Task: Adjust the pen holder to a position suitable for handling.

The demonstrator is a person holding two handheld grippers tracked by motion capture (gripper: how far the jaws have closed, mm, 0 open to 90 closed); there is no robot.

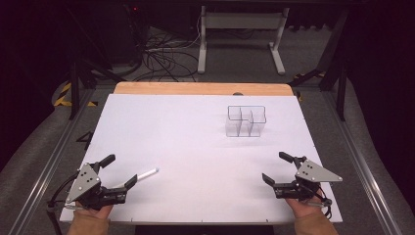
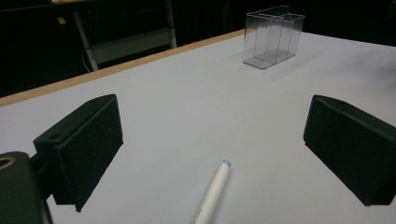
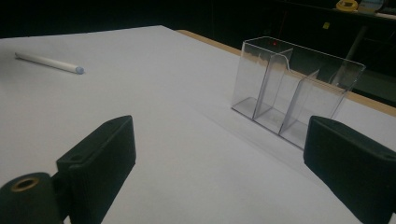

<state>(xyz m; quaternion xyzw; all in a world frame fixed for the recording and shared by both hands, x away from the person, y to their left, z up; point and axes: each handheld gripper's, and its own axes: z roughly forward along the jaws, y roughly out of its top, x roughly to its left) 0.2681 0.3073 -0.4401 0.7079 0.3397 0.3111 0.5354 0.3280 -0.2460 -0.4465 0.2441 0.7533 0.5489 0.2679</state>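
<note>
Holding my left gripper (image 1: pixel 120 174) spread around the white pen (image 1: pixel 147 174) at the near left; right gripper (image 1: pixel 279 170) also spread, empty. Pen looks light, stiff, slick: grip mid-barrel. Clear organizer (image 1: pixel 245 121) stands far right.

Your left gripper (image 1: pixel 119 171) has its jaws spread, and the pen (image 2: pixel 212 193) lies on the table (image 1: pixel 195 147) in the gap between them. Ahead of your right gripper (image 1: pixel 274 169) the sheet is bare up to the clear organizer (image 3: pixel 294 93).
</note>
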